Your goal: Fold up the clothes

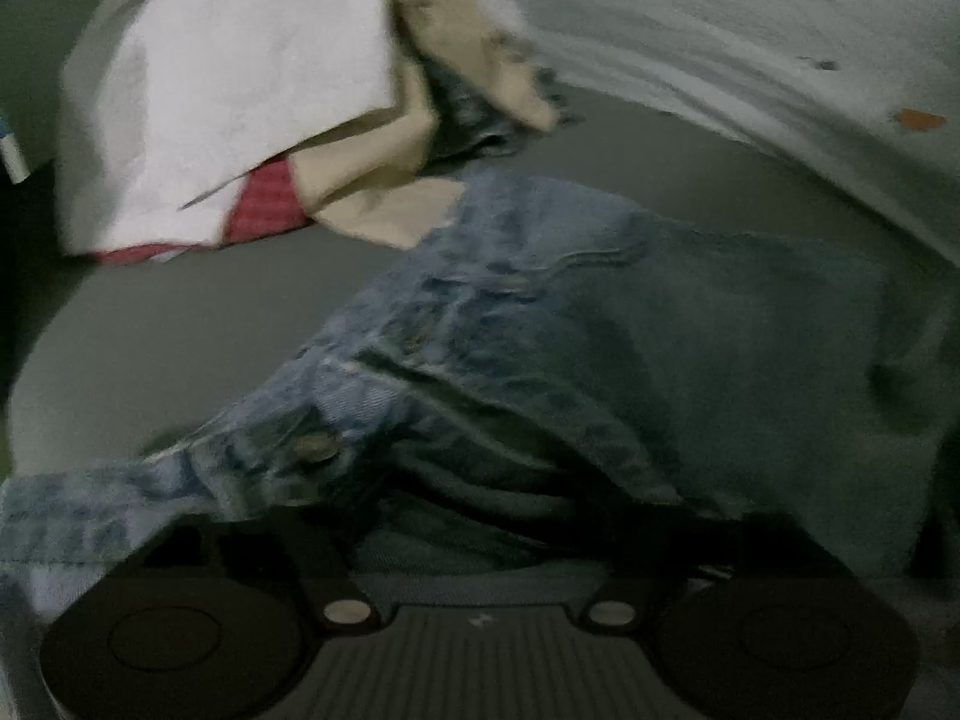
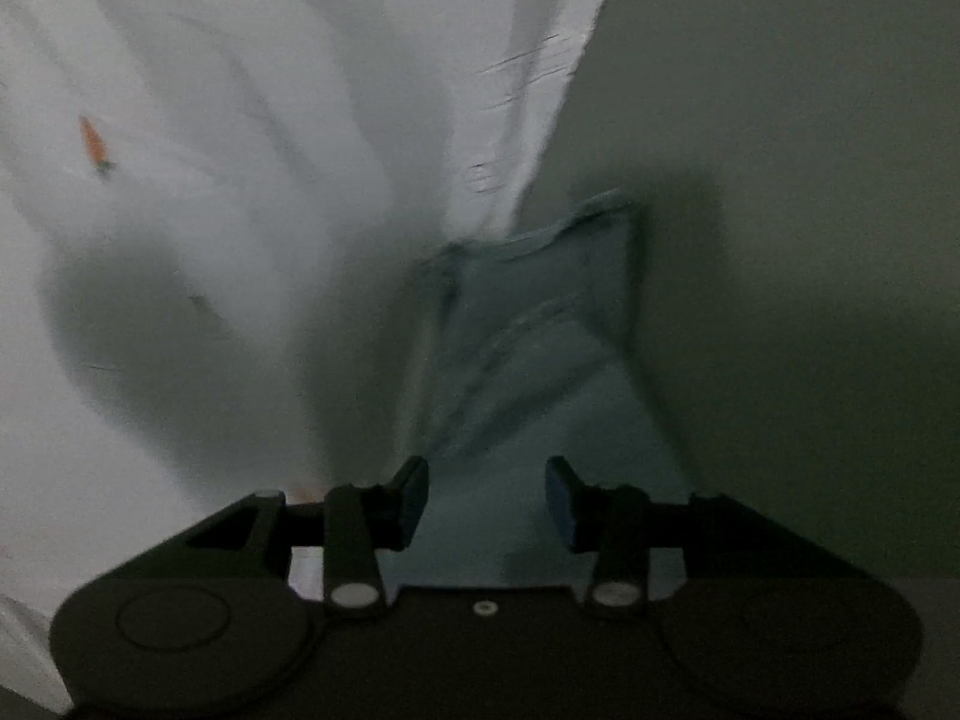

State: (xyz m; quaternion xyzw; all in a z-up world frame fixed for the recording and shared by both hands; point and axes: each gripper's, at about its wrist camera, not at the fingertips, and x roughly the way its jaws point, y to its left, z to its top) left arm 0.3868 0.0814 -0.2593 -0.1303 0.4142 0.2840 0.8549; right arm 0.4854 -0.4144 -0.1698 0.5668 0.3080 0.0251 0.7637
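While the right gripper (image 2: 486, 498) holds its jaws partly apart, a blue denim strip lies between the blue pads (image 2: 561, 504) without being pinched. Jeans (image 1: 600, 348), faded, with thick seams and a metal button (image 1: 315, 447), drape over the left gripper (image 1: 480, 546); its jaws stand wide, fingers hidden under cloth. White fabric (image 2: 210, 210) and a crumpled pile (image 1: 252, 108) lie on the grey bench (image 1: 180, 324).

Blue jeans (image 1: 600, 324) crumpled, waistband open, on surface
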